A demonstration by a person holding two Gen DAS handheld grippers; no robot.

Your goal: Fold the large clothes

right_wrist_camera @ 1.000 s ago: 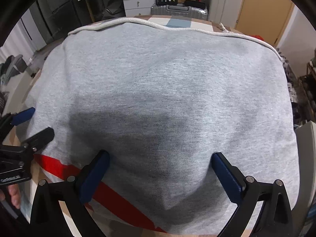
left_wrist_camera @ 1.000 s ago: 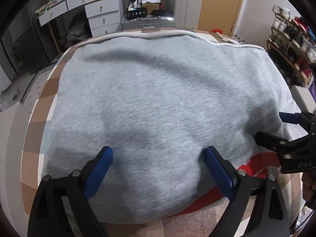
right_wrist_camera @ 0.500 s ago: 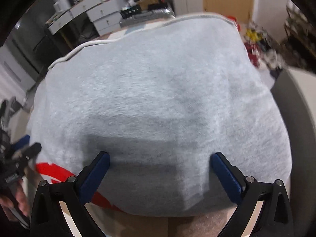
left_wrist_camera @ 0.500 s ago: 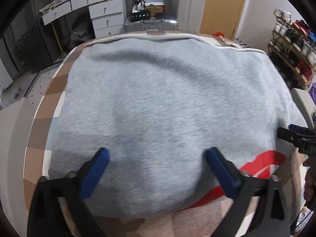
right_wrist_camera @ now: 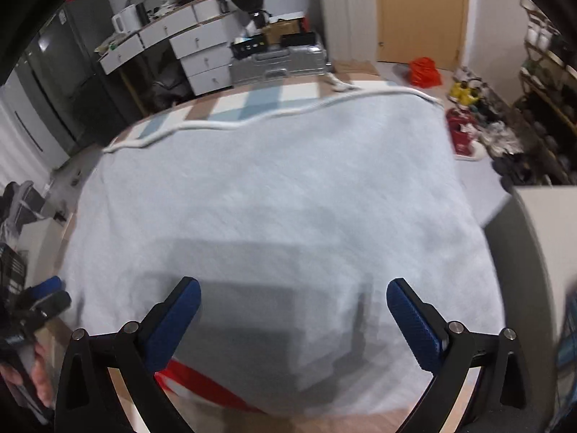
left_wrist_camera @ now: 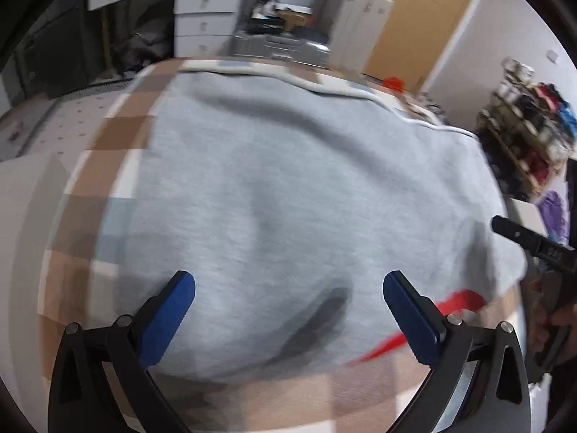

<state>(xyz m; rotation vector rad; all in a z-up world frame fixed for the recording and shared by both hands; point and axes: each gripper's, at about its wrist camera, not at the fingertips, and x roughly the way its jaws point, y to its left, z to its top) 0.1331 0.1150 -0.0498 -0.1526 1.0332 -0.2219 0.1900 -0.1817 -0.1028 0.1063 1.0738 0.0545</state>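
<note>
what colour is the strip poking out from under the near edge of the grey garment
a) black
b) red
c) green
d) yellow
b, a red strip shows under the near edge of the grey garment, also visible in the right wrist view.

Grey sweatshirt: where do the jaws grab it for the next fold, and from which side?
Probably the near hem of the grey sweatshirt, at its two corners, coming from the near side. It lies flat on the checked cloth, and only that edge, over the red stripe, looks loose.
</note>
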